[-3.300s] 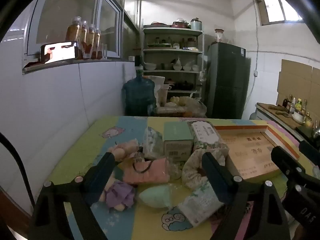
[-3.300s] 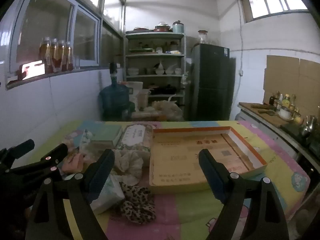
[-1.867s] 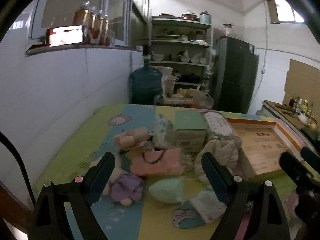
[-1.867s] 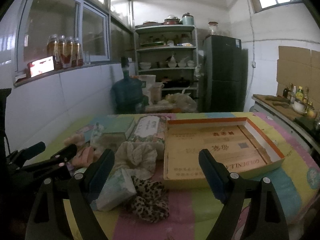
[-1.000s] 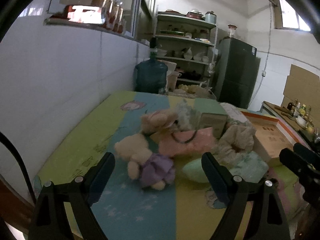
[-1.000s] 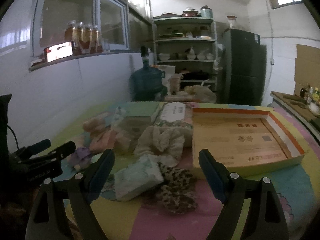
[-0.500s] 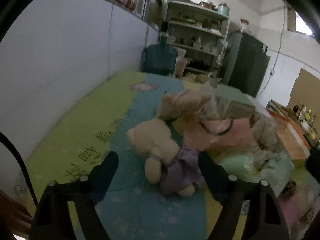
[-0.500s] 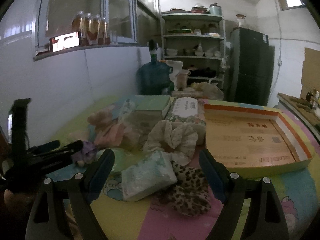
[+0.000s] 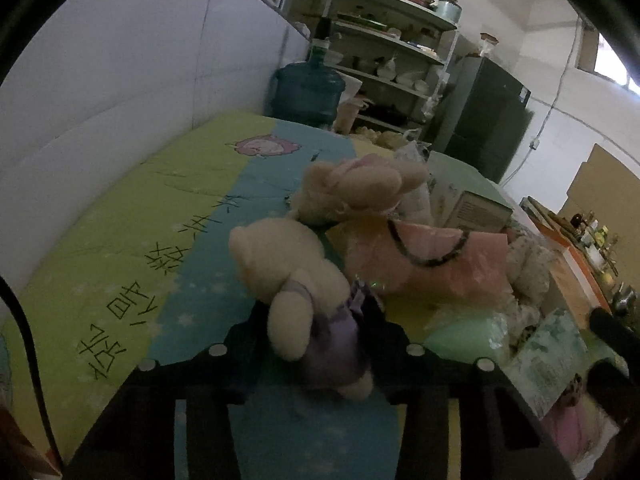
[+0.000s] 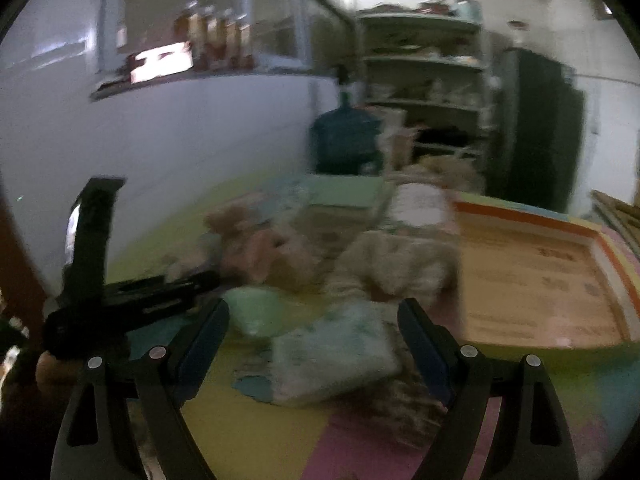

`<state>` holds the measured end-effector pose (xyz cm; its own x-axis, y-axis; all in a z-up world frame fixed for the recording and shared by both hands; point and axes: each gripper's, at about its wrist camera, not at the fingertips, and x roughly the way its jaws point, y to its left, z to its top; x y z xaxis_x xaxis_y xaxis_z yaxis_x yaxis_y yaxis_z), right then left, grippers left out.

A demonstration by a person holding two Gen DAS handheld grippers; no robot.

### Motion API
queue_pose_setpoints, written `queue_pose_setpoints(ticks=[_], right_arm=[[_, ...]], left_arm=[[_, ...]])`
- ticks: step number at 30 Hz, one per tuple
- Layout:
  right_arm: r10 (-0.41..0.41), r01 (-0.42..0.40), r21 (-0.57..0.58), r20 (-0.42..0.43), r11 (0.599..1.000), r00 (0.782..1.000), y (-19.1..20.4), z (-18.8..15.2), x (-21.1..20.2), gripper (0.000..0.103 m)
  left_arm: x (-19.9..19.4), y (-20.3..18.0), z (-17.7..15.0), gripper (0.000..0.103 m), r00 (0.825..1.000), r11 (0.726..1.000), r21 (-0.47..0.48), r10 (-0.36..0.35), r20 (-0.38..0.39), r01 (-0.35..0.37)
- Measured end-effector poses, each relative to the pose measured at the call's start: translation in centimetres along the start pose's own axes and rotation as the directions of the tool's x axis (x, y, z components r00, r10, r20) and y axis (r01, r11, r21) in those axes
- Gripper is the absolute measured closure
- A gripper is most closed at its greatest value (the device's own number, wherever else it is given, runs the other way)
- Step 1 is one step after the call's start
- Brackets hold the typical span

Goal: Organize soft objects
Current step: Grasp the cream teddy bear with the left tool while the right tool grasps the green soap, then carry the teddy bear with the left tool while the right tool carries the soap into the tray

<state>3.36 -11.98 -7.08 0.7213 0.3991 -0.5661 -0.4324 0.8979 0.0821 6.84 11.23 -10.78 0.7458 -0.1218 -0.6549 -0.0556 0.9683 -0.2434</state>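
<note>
Left wrist: left gripper [image 9: 320,328] fingers pinching plush bear [image 9: 296,280] at its purple-skirted waist, soft, light, squashes; right gripper [image 10: 314,340] spread

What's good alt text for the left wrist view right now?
The left gripper has its two black fingers closed around a cream teddy bear in a purple dress, lying on a colourful cartoon tablecloth. Behind it sit a second plush toy, a pink pouch and a blue water jug.
</note>
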Motion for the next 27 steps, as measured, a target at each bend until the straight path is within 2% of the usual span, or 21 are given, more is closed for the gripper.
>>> queue_pose_setpoints(ticks=[3,9,14,16,20,27], right_arm=[[0.062,-0.064,-0.047,-0.045,0.997,0.997,0.9,0.5,2.1,0.016],[0.129,-0.144,-0.105,-0.133,0.984,0.983,2.0,1.4,6.1,0.016],[0.116,-0.153,-0.135,-0.247,0.979,0.962,2.3,1.5,9.5,0.016],[0.117,-0.156,-0.126,-0.275,0.980,0.954,2.2,1.4,10.3,0.020],[0.115,-0.152,-0.118,-0.274,0.981,0.955,1.8,1.3,10.3,0.050],[0.154,-0.174,-0.080,-0.212,0.981,0.965,0.6,2.1,8.2,0.052]], left_arm=[[-0.6,0.4,-0.1,0.063,1.000,1.000,-0.005,0.010,0.014,-0.010],[-2.6,1.7,-0.1,0.064,0.997,0.998,-0.013,0.054,0.063,-0.053],[-3.5,2.3,0.4,0.064,0.992,0.997,-0.013,0.080,0.093,-0.079],[-3.6,2.4,0.6,0.064,0.992,0.997,-0.015,0.076,0.099,-0.074],[-3.6,2.1,0.8,0.064,0.992,0.998,-0.008,0.071,0.100,-0.070],[-4.6,1.4,0.6,0.064,0.992,0.998,0.001,0.058,0.115,-0.058]])
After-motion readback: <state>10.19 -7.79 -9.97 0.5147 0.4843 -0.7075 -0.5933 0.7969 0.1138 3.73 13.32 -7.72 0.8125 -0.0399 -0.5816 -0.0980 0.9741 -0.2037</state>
